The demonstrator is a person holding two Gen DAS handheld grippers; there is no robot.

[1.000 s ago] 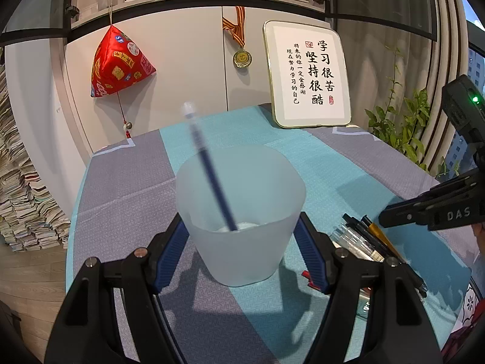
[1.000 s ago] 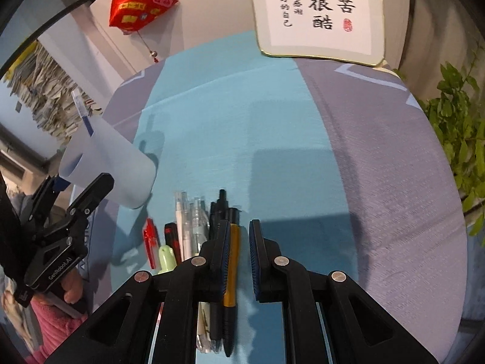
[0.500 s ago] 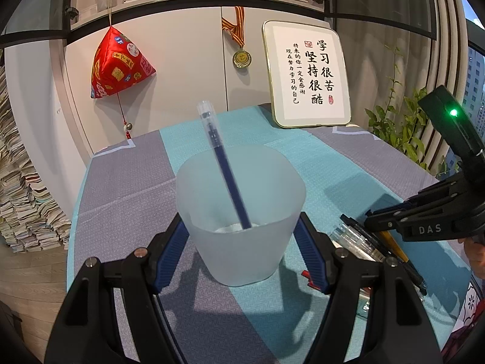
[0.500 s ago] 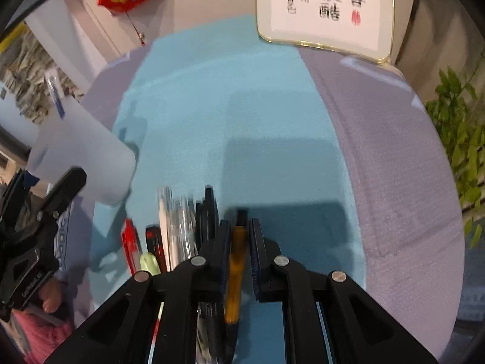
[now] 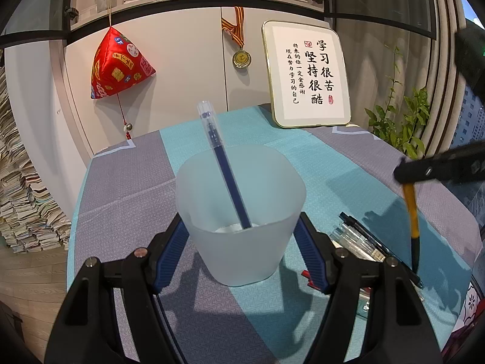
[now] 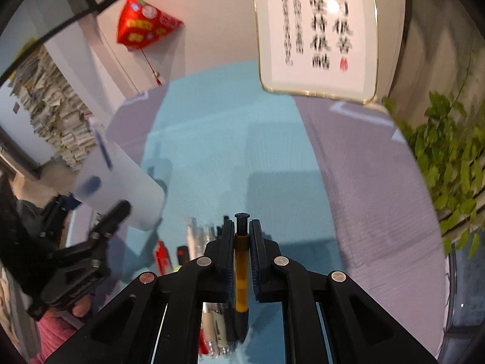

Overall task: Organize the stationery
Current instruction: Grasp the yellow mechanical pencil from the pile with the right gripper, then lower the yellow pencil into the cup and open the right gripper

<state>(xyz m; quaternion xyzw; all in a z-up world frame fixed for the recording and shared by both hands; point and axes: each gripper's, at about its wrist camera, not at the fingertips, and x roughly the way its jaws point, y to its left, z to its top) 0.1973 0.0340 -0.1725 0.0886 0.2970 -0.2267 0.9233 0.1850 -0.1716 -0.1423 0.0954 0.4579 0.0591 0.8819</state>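
My left gripper [image 5: 241, 227] is shut on a frosted plastic cup [image 5: 239, 200] that stands on the tablecloth, one blue pad against each side. A blue pen [image 5: 222, 163] leans inside the cup, its cap end sticking up. My right gripper [image 6: 242, 227] is shut on a yellow pen [image 6: 241, 273] with a black tip. In the left wrist view the yellow pen [image 5: 410, 209] hangs nearly upright under the right gripper [image 5: 404, 174], right of the cup, its lower end just above the row of pens. The right wrist view is blurred; the cup [image 6: 121, 182] shows at its left.
Several pens [image 5: 360, 242] lie in a row on the teal and grey tablecloth [image 5: 130, 188], right of the cup. A framed calligraphy board [image 5: 309, 75] leans at the table's back. A plant [image 5: 403, 121] stands beyond the right edge. Book stacks [image 5: 24, 197] rise at the left.
The right gripper has risen with the yellow pen, lifting it off the row into a near upright hang. The blue pen shifted a little in the cup. The left gripper and cup kept still.
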